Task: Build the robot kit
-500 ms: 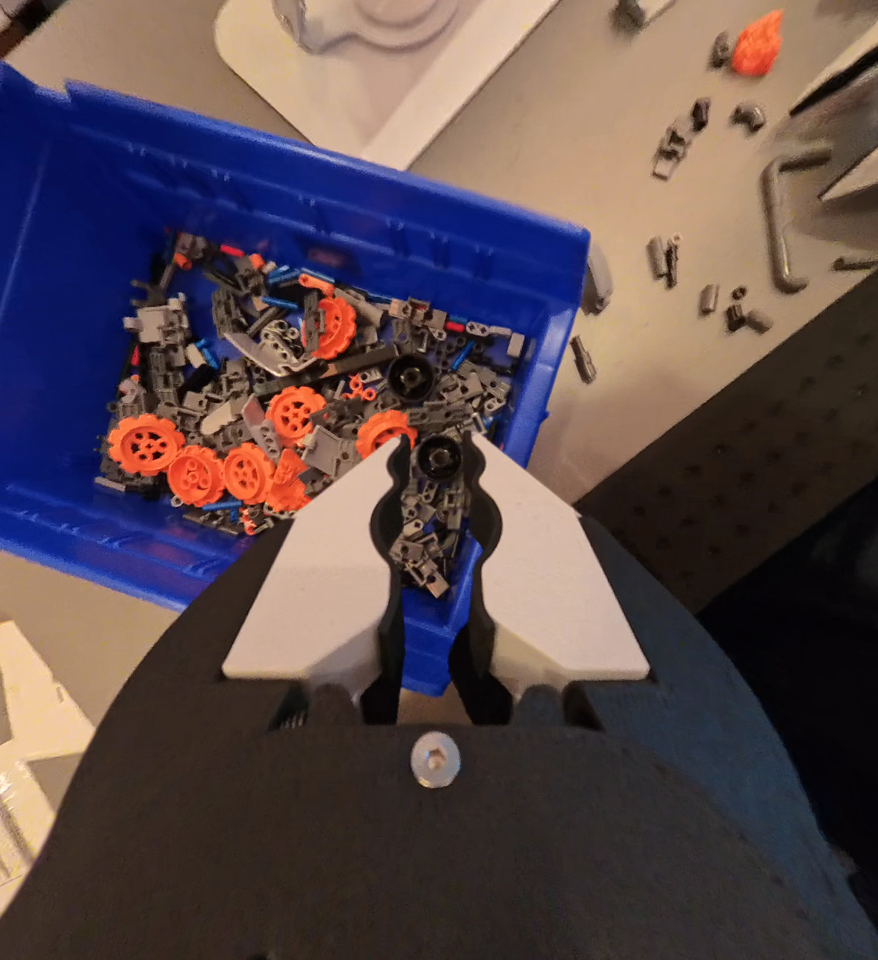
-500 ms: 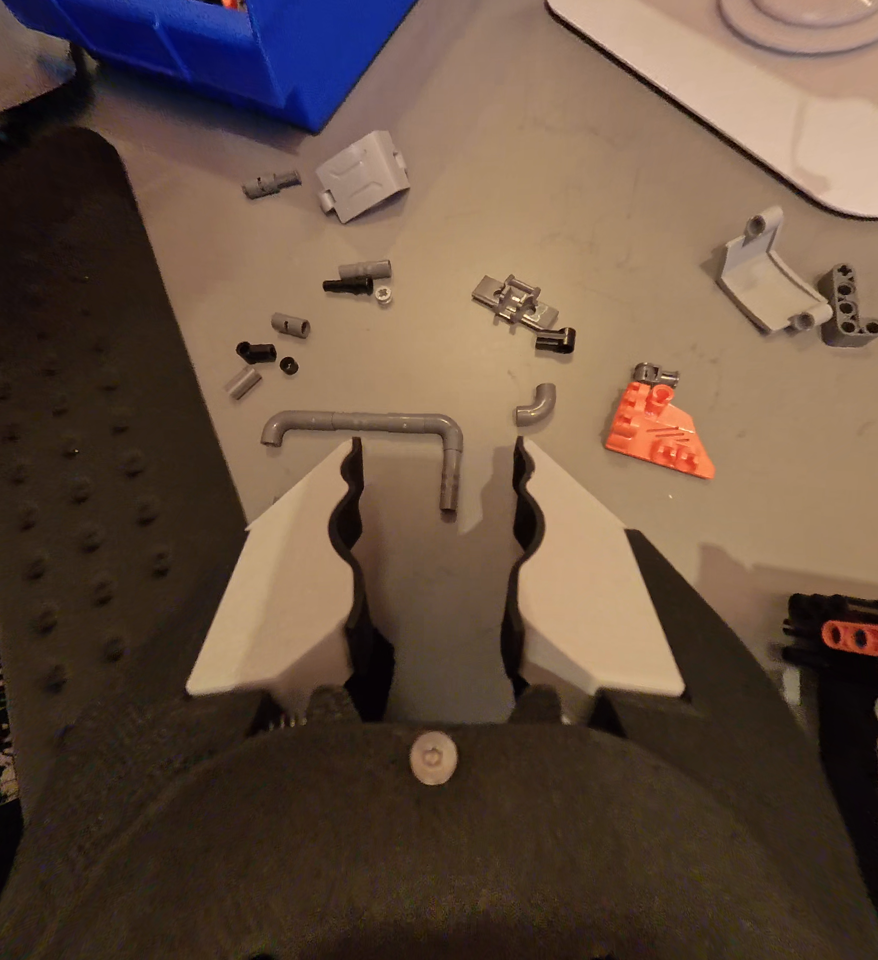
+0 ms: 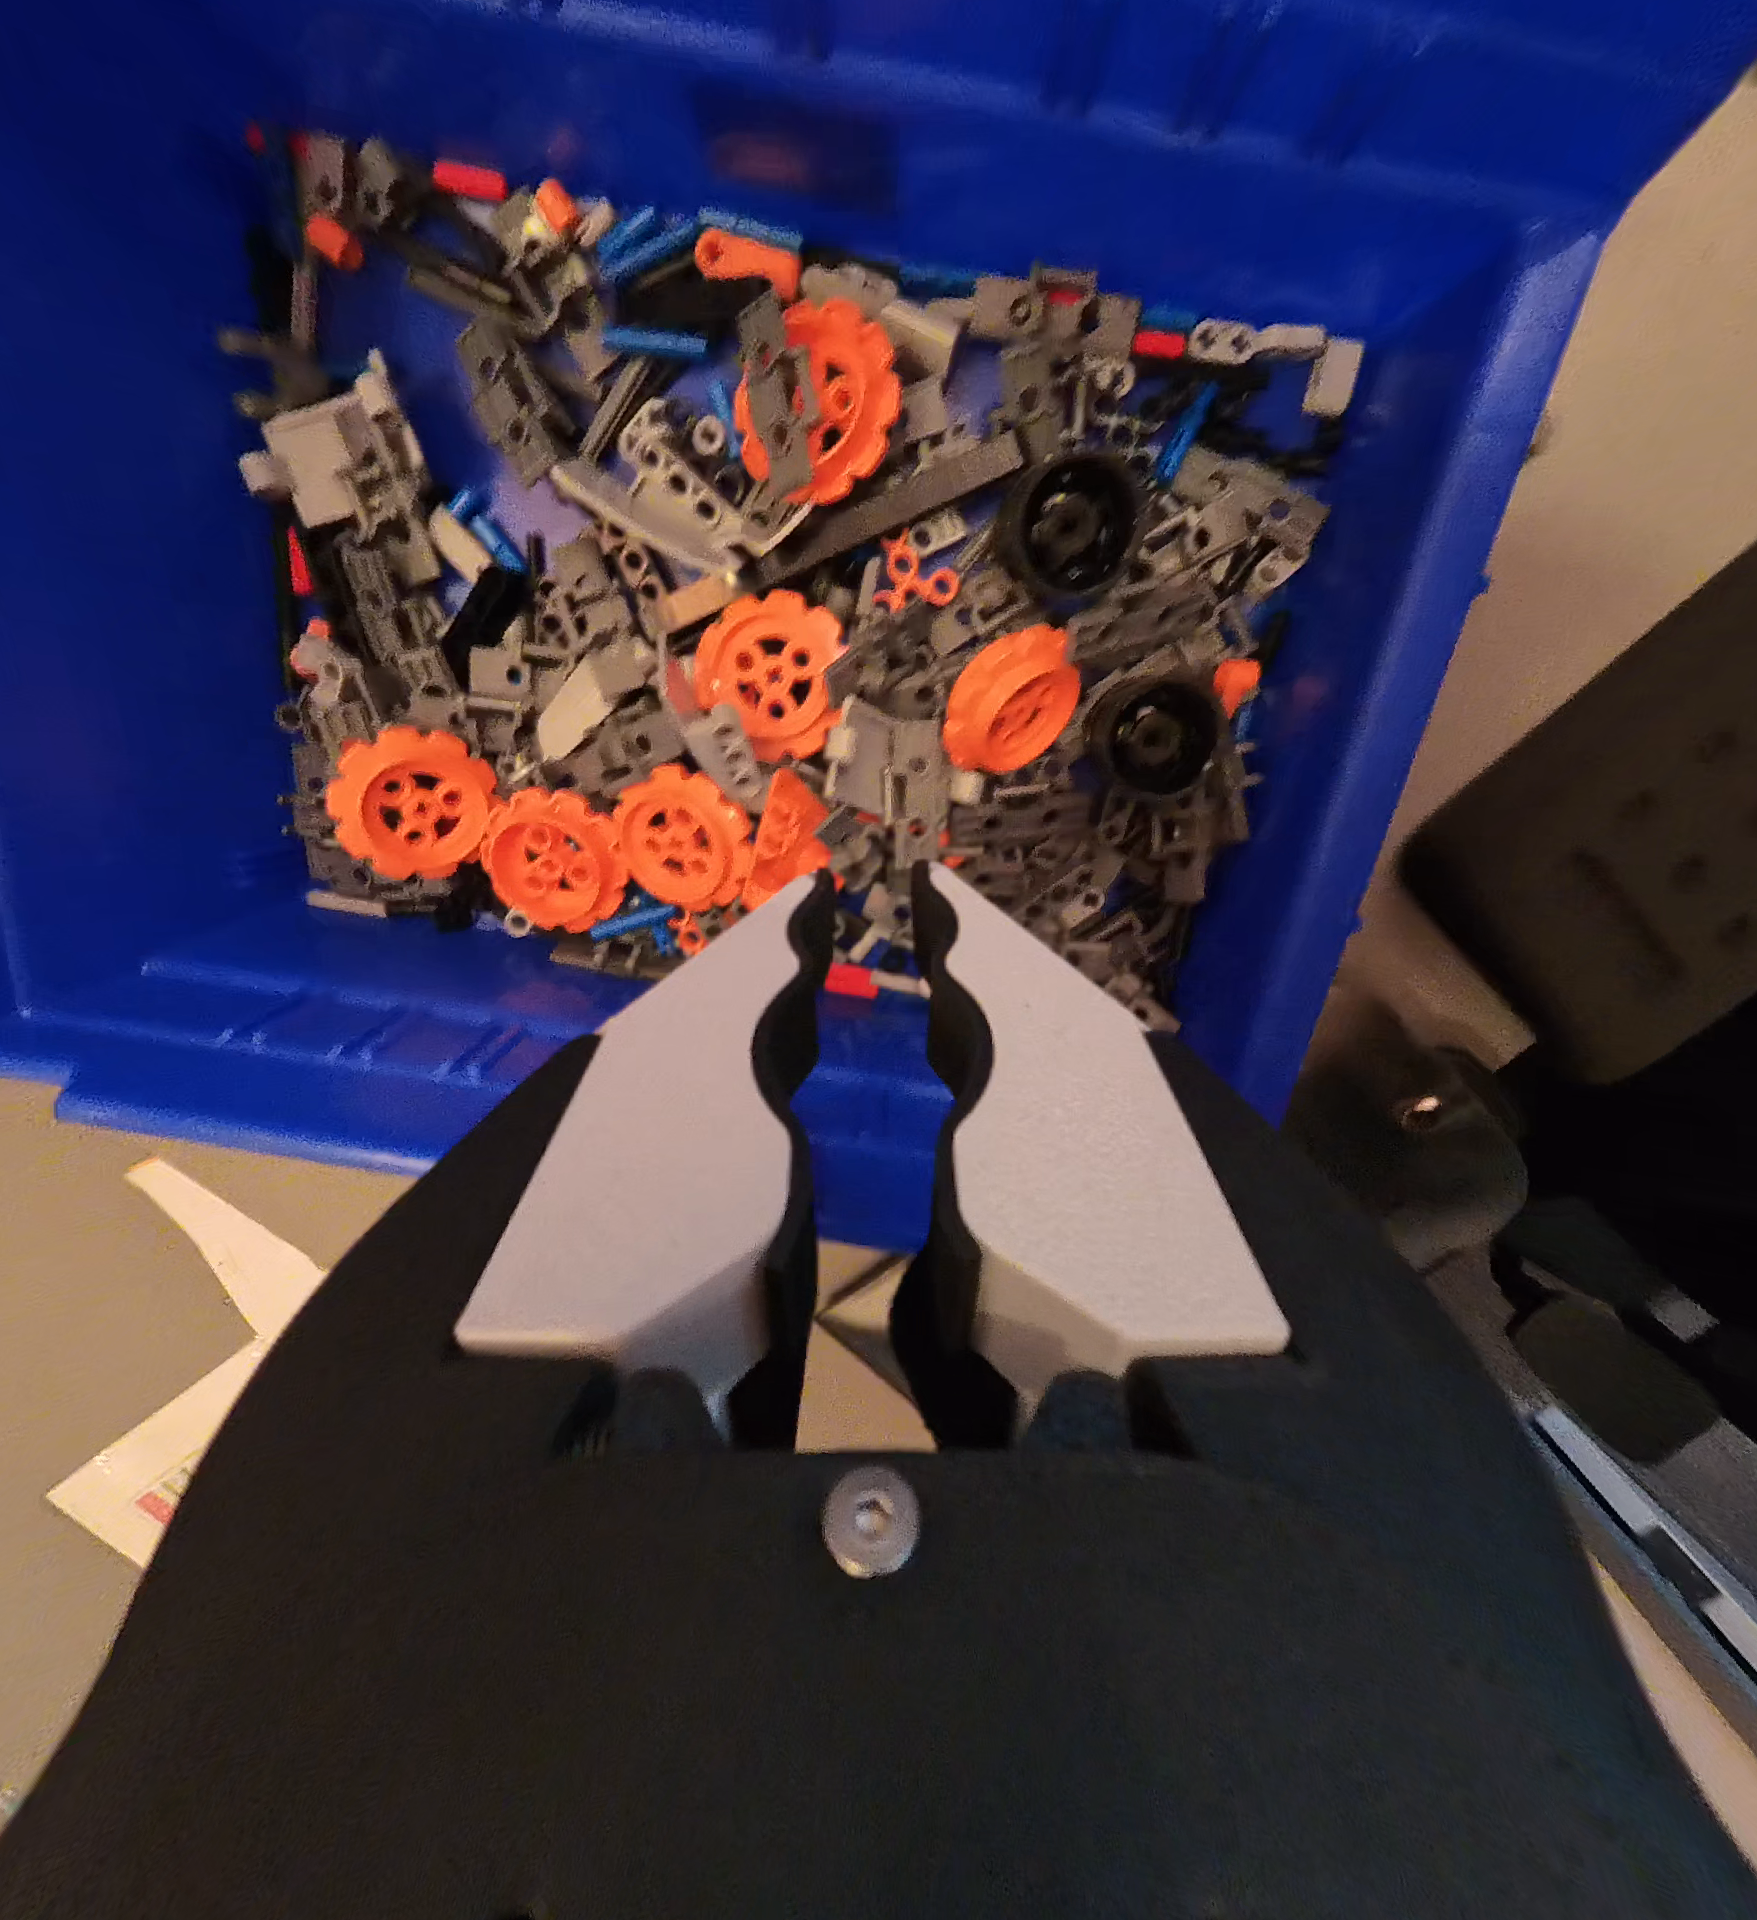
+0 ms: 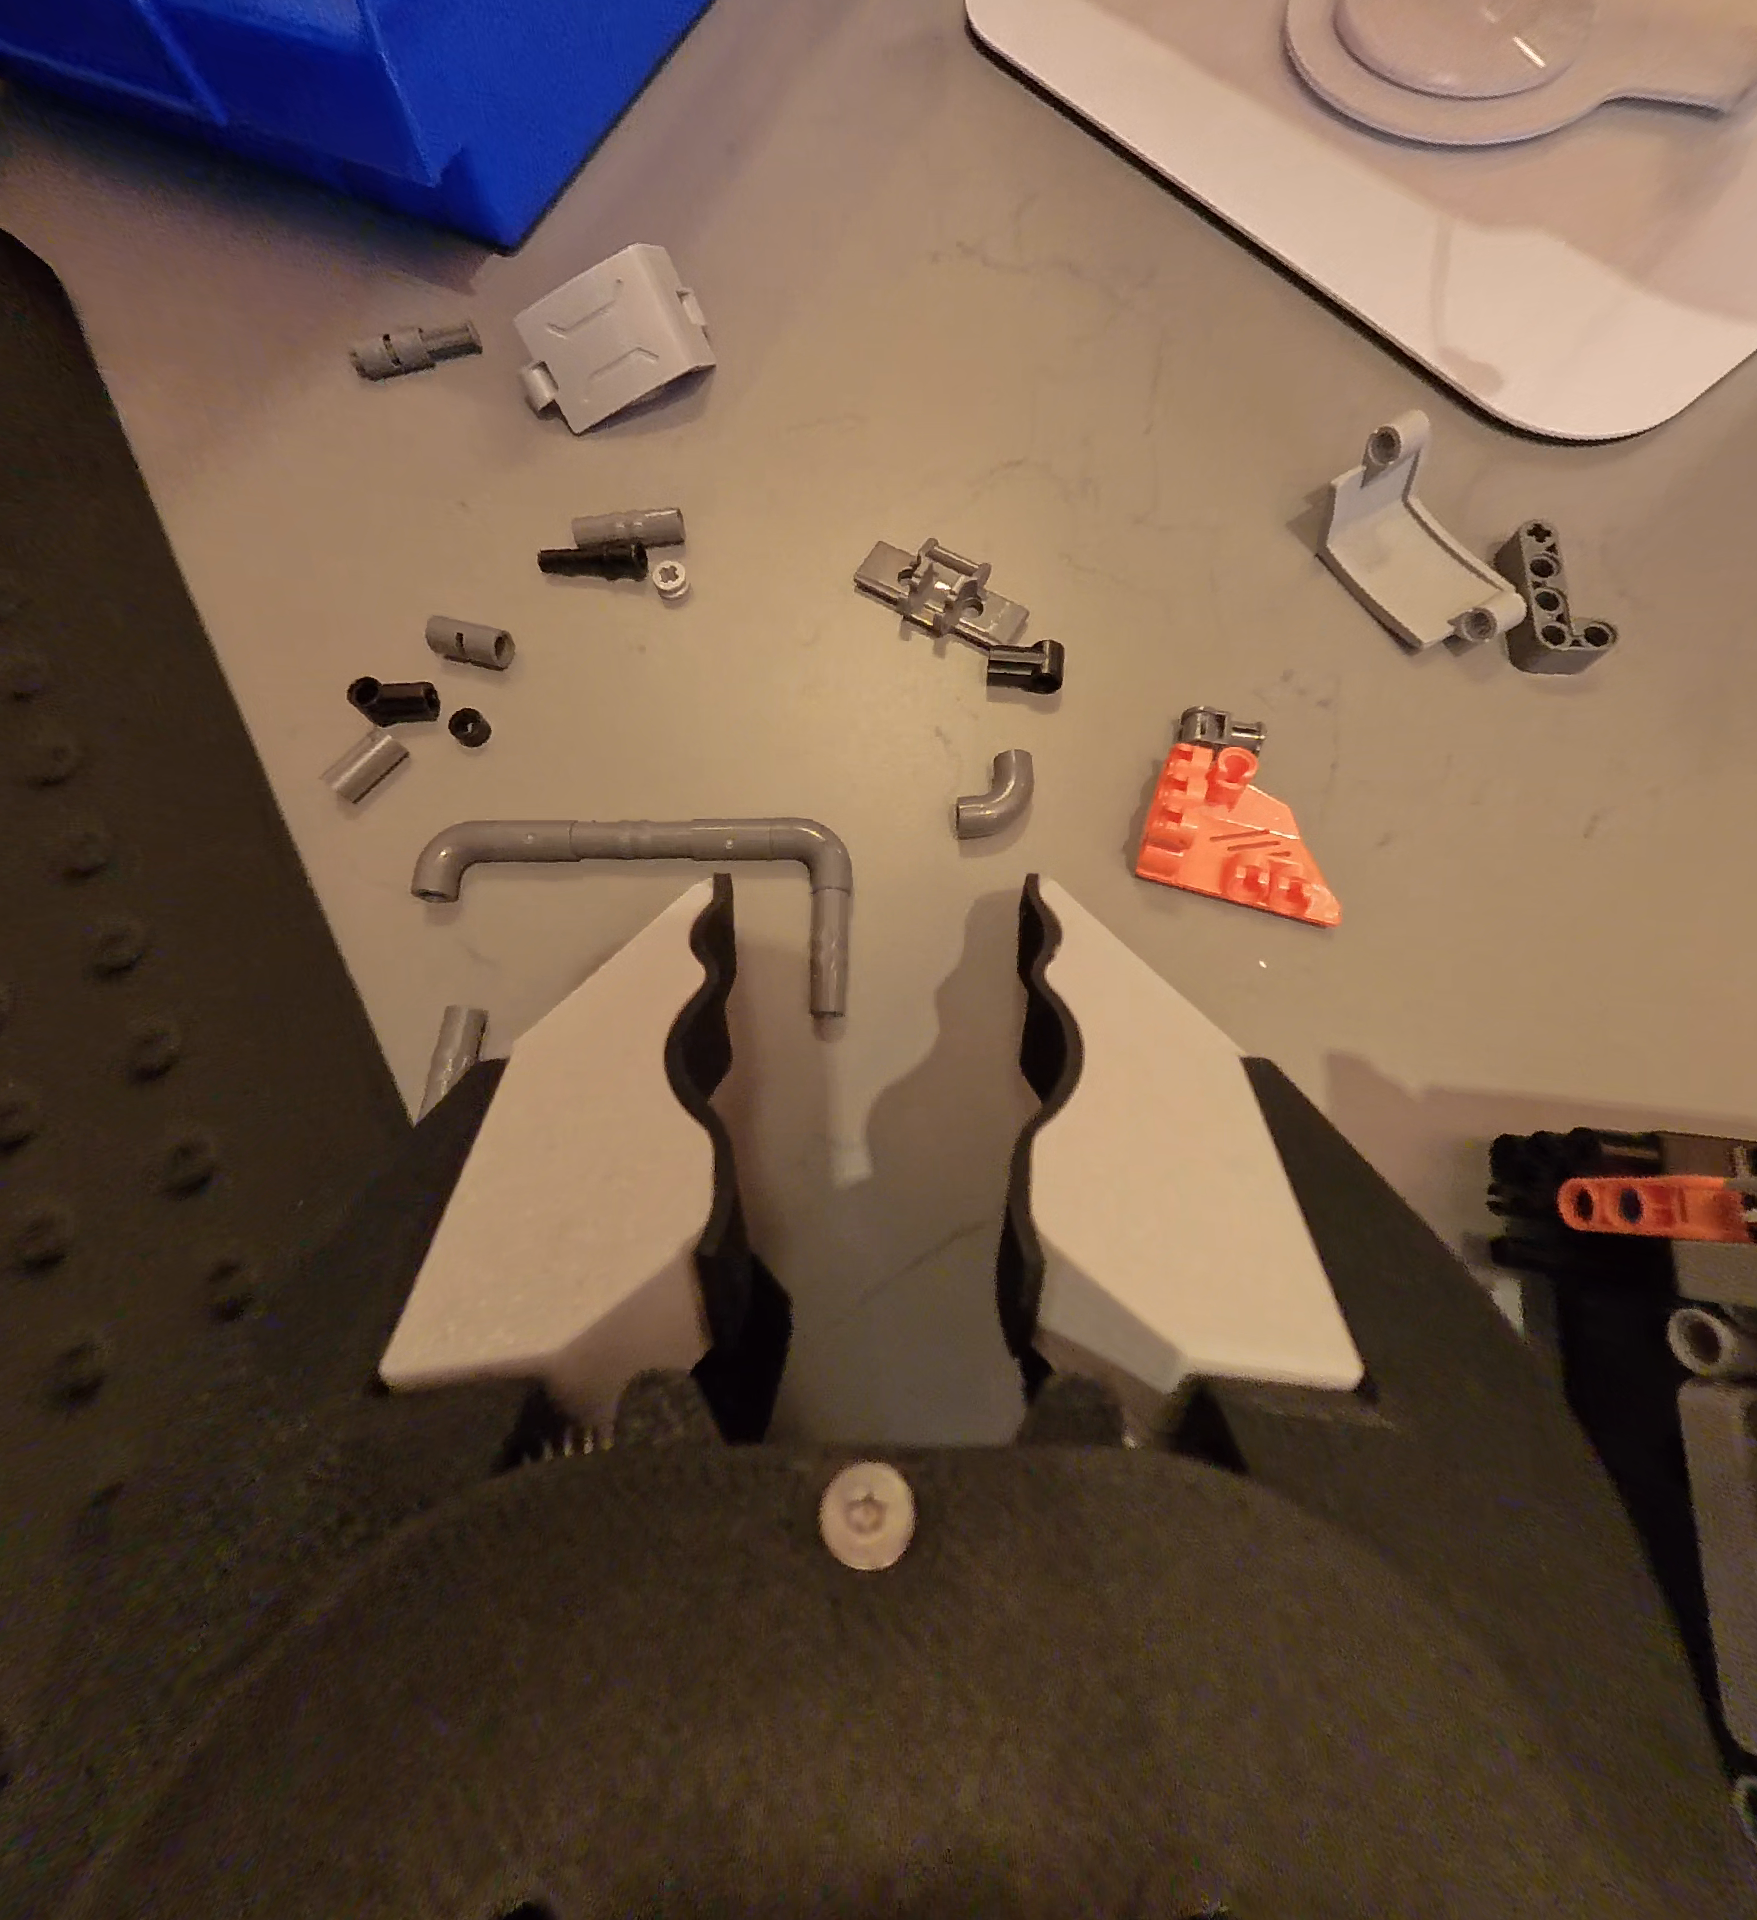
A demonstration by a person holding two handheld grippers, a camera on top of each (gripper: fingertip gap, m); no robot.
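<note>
Left tool (image 3: 869, 883) hangs over the near edge of the blue bin (image 3: 74, 623), its jaws parted by a narrow gap with nothing between them. Both tips point at the near side of a heap of small building parts (image 3: 957, 582) on the bin floor: grey and black beams and pins, thin blue and red pins, several orange toothed wheels (image 3: 412, 800) and two black wheels (image 3: 1071, 525). The view is slightly blurred. Left of the tool, near the bin, white paper (image 3: 219, 1247) lies on the table (image 3: 22, 1299).

Right tool (image 4: 874, 894) is over the grey table (image 4: 957, 364), jaws wide apart and empty. Between its tips lies the short leg of a bent grey pipe piece (image 4: 635, 836), whose long bar runs across just beyond the left fingertip; I cannot tell whether the tool touches it. A black studded mat (image 4: 74, 935) covers the left side. At far right is a white board (image 4: 1425, 291) bearing a clear plastic shape, at far left a corner of the bin. Scattered loose on the table are a grey ribbed panel (image 4: 614, 338), a curved light-grey panel (image 4: 1404, 551) touching a dark angled beam, an orange wedge panel (image 4: 1227, 847) right of the tool, a flat grey link (image 4: 941, 592), a small grey elbow (image 4: 999, 795) just beyond the right fingertip, and grey and black pins and sleeves (image 4: 469, 639) to the left. A partly built grey, black and orange assembly (image 4: 1684, 1247) sits at the near right edge.
</note>
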